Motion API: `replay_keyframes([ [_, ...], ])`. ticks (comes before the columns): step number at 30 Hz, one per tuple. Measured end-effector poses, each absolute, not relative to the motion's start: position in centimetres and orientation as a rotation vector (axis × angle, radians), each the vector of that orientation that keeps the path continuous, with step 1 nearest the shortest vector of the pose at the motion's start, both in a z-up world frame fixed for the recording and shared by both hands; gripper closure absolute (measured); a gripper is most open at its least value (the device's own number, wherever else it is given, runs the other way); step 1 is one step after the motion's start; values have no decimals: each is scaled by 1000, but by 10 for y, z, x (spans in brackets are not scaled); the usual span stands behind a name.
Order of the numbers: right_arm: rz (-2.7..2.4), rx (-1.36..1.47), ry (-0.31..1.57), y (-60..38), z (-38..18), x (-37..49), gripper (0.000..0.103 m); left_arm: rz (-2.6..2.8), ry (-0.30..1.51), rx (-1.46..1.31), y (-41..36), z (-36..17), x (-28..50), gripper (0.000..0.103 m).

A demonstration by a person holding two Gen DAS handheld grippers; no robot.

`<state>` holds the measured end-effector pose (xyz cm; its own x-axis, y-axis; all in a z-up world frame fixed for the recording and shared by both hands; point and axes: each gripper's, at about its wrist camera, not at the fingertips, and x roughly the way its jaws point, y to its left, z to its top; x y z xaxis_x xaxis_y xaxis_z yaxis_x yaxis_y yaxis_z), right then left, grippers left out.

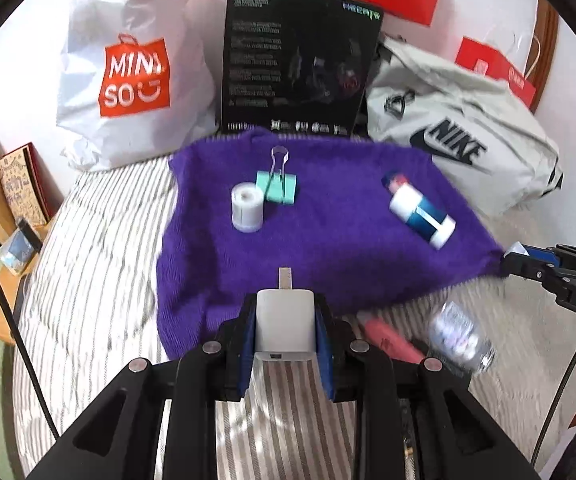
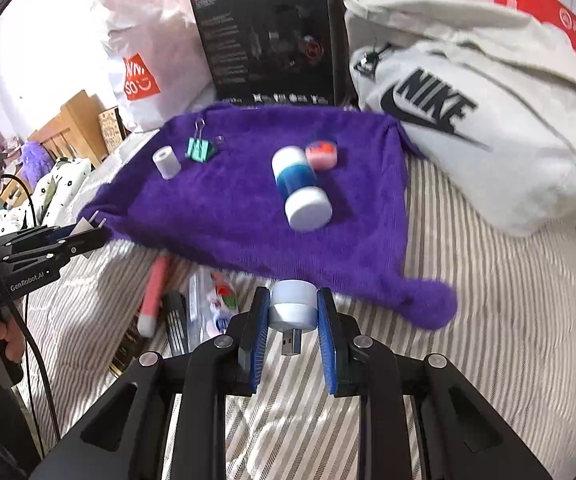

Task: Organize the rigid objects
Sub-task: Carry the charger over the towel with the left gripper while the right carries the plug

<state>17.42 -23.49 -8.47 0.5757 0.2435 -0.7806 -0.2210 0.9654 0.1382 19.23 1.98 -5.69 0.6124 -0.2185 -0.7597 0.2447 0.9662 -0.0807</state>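
A purple fuzzy cloth (image 1: 328, 232) lies on the striped bed and also shows in the right wrist view (image 2: 247, 208). On it lie a small white roll (image 1: 247, 207), a teal binder clip (image 1: 277, 184) and a blue-and-white bottle (image 1: 422, 212). A small pink-topped jar (image 2: 322, 154) sits by the bottle (image 2: 302, 188). My left gripper (image 1: 285, 332) is shut on a white charger plug (image 1: 283, 326), prong forward, just over the cloth's near edge. My right gripper (image 2: 292, 312) is shut on a round grey USB gadget (image 2: 292, 306) at the cloth's near edge.
A Miniso bag (image 1: 131, 76), a black box (image 1: 296, 64) and a Nike bag (image 1: 460, 136) stand behind the cloth. A pink pen (image 2: 153, 298), a blurred small jar (image 1: 462, 338) and other small items lie on the striped bedding (image 1: 99, 260) in front.
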Motion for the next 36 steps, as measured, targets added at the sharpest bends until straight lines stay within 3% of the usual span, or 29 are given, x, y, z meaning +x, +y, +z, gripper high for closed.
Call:
replay_keyframes([
  [11, 324, -28, 832, -227, -22, 238, 80, -308, 815, 74, 0, -4, 273, 78],
  [16, 321, -50, 814, -221, -6, 274, 79, -342, 837, 117, -11, -12, 304, 78],
  [28, 329, -26, 916, -220, -61, 325, 80, -341, 897, 106, -4, -47, 337, 78],
  [36, 330, -11, 933, -227, -69, 327, 80, -315, 908, 93, 5, -49, 343, 78],
])
